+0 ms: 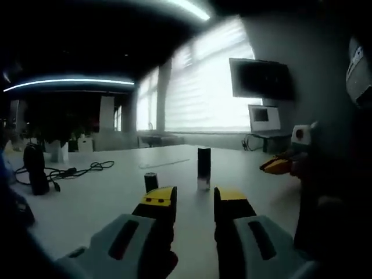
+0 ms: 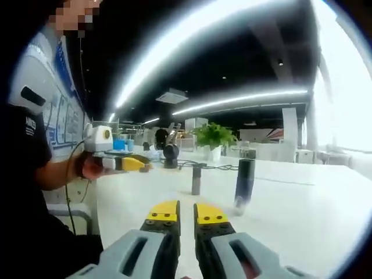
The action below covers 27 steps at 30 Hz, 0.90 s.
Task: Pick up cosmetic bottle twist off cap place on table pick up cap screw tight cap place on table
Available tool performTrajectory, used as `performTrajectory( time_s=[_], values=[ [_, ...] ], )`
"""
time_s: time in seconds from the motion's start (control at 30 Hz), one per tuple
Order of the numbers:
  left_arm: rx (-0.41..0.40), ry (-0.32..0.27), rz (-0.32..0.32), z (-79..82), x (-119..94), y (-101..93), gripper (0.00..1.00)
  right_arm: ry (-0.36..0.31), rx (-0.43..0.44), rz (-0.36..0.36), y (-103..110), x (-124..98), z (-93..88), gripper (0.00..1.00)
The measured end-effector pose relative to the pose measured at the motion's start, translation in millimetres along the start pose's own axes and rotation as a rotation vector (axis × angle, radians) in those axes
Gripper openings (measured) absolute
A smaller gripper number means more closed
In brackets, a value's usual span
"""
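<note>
The dark cosmetic bottle (image 1: 203,168) stands upright on the white table (image 1: 104,203), straight beyond my left gripper (image 1: 195,200). That gripper is open with nothing between its yellow-tipped jaws. The small dark cap (image 1: 151,181) stands apart on the table, left of the bottle. In the right gripper view the bottle (image 2: 244,183) and the cap (image 2: 196,179) stand beyond my right gripper (image 2: 187,214), whose jaws are a narrow gap apart and hold nothing. My right gripper (image 1: 282,165) also enters the left gripper view from the right. A hand holds my left gripper (image 2: 125,164) at the left of the right gripper view.
A black device (image 1: 35,168) with trailing cables (image 1: 81,170) lies far left on the table. A laptop (image 1: 264,119) sits under a wall screen (image 1: 260,78). A potted plant (image 2: 214,139) and several small items stand at the far end. A person (image 2: 23,174) stands beside the table.
</note>
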<state>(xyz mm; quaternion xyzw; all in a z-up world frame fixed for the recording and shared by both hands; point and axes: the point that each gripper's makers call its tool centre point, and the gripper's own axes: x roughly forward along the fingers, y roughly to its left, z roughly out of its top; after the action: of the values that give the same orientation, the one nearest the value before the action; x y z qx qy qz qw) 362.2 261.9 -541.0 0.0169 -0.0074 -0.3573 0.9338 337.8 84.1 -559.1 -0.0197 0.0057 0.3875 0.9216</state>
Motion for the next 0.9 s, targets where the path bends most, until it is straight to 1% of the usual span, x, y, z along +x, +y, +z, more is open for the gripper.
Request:
performTrajectory(
  time_s=[0.2,0.3,0.4,0.47,0.5,0.6,0.67,0.77,0.9],
  values=[
    [-0.013,0.000,-0.014,-2.4,0,-7.1,0.16,0.017,0.014,-0.020,-6,-4,-5.1,0.02],
    [-0.014,-0.006,-0.014,-1.7,0,-7.2,0.16,0.019,0.023,-0.022,-5,-8,-4.2,0.01],
    [-0.003,-0.007,0.004,-2.7,-2,-0.5,0.14,0.007,0.029,-0.020,-5,-9,-1.4,0.00],
    [-0.032,-0.018,0.008,-2.6,-5,2.8,0.14,0.010,0.021,-0.019,-4,-10,-1.7,0.00],
    [-0.064,-0.028,0.004,-2.2,-6,2.5,0.13,0.006,0.018,-0.015,-4,-9,-1.4,0.00],
    [-0.046,-0.030,0.014,-5.2,-9,3.5,0.13,0.008,0.005,0.003,2,-6,-1.8,0.00],
    [-0.033,-0.018,0.016,-8.8,-9,3.7,0.12,0.011,0.010,0.016,6,-3,-2.3,0.00],
    [-0.040,-0.012,0.010,-11.0,-11,1.3,0.12,-0.002,0.008,0.037,12,2,-2.6,0.00],
    [-0.045,-0.009,0.022,-11.7,-12,4.9,0.12,-0.009,0.021,0.039,11,9,-4.3,0.00]
  ],
)
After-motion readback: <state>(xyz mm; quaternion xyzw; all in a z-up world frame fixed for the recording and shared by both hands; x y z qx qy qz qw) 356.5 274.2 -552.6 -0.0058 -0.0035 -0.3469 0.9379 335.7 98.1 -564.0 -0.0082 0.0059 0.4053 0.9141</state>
